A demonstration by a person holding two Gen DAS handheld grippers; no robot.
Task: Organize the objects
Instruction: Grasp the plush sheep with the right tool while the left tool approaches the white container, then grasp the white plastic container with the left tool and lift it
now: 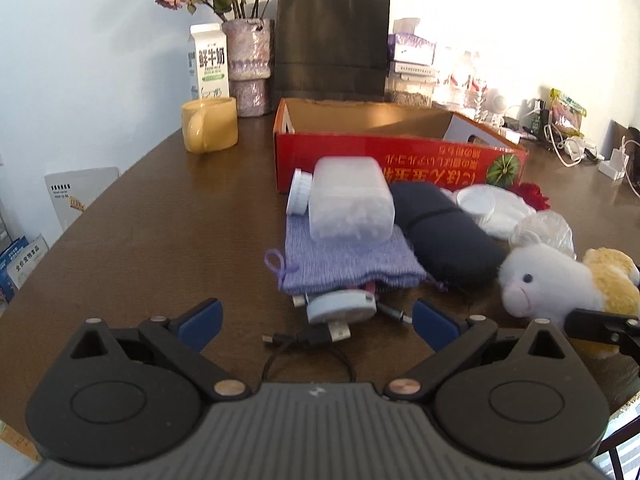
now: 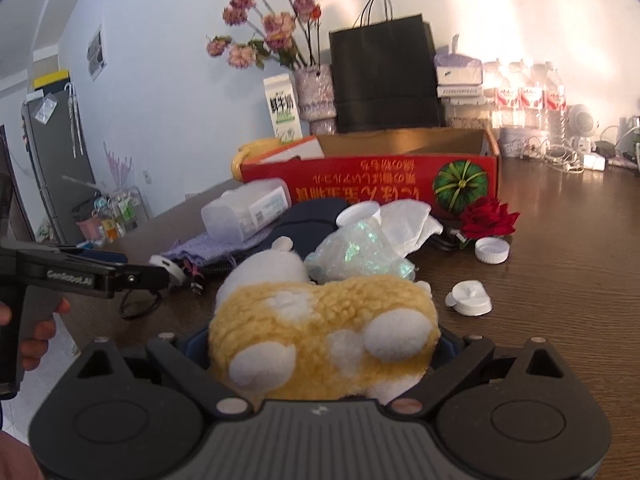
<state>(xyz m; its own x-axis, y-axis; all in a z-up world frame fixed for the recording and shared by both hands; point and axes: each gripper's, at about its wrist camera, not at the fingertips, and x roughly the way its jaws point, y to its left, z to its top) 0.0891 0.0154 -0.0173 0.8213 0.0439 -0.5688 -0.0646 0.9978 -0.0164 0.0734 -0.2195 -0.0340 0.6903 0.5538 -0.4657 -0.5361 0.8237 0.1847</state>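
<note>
A pile of objects lies on the brown table in front of a red cardboard box (image 1: 400,152) (image 2: 372,184). A clear plastic bottle (image 1: 350,204) (image 2: 244,212) lies on a purple knitted pouch (image 1: 348,264). Beside them lie a dark navy case (image 1: 444,232) and a yellow and white plush sheep (image 1: 560,276) (image 2: 320,332). My left gripper (image 1: 316,316) is open and empty, just short of the pouch, over a black USB cable (image 1: 308,336). My right gripper (image 2: 320,354) is shut on the plush sheep's body, its fingers mostly hidden by the fur.
A yellow mug (image 1: 210,130), a milk carton (image 1: 210,62), a flower vase (image 1: 250,66) and a black paper bag (image 1: 332,40) stand at the back. White caps (image 2: 492,250) (image 2: 468,298), a red flower (image 2: 488,218) and a crinkled plastic bag (image 2: 356,252) lie on the right.
</note>
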